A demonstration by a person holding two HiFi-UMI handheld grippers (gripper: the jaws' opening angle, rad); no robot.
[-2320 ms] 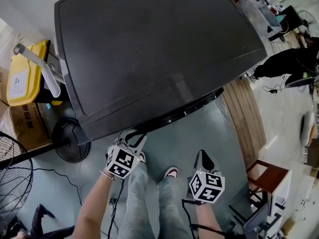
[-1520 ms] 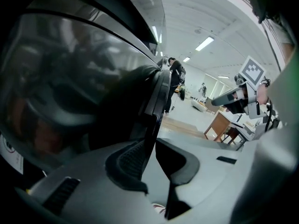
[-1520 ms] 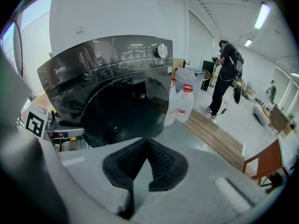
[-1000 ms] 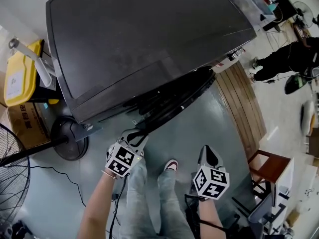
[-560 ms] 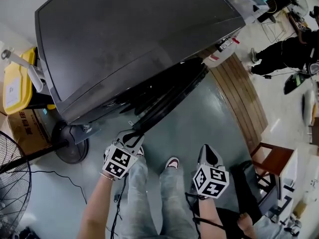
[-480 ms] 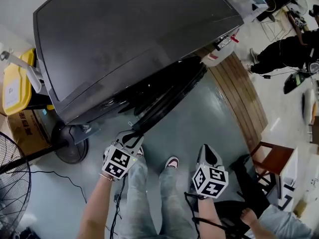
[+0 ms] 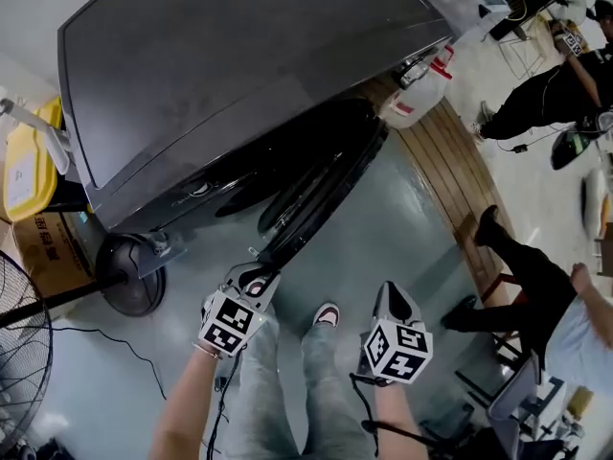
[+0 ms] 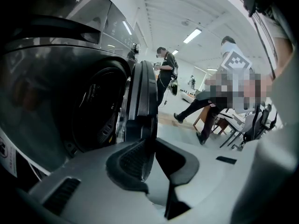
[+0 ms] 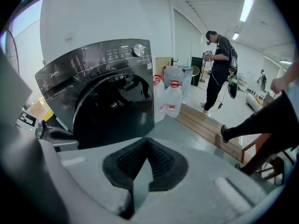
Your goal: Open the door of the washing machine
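Opening step under way: left gripper [image 7: 251, 278] clamps the edge of the door [image 7: 321, 192], ajar at frame centre off the washing machine [image 7: 239, 65]; right gripper [image 7: 395, 297] closed, empty; next, pull wider.

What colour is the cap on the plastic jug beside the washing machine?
Red cap, clearest in the right gripper view.

A glossy grey-green floor [image 7: 402, 228] is running under everything, with a strip of wooden boards [image 7: 450, 172] lying along its right side. At the left, a yellow bin [image 7: 24, 166] is sitting next to a cardboard box [image 7: 43, 247], near a fan's round base [image 7: 129, 274]. Ceiling strip lights [image 9: 245, 7] are glowing over white walls [image 9: 103, 13].
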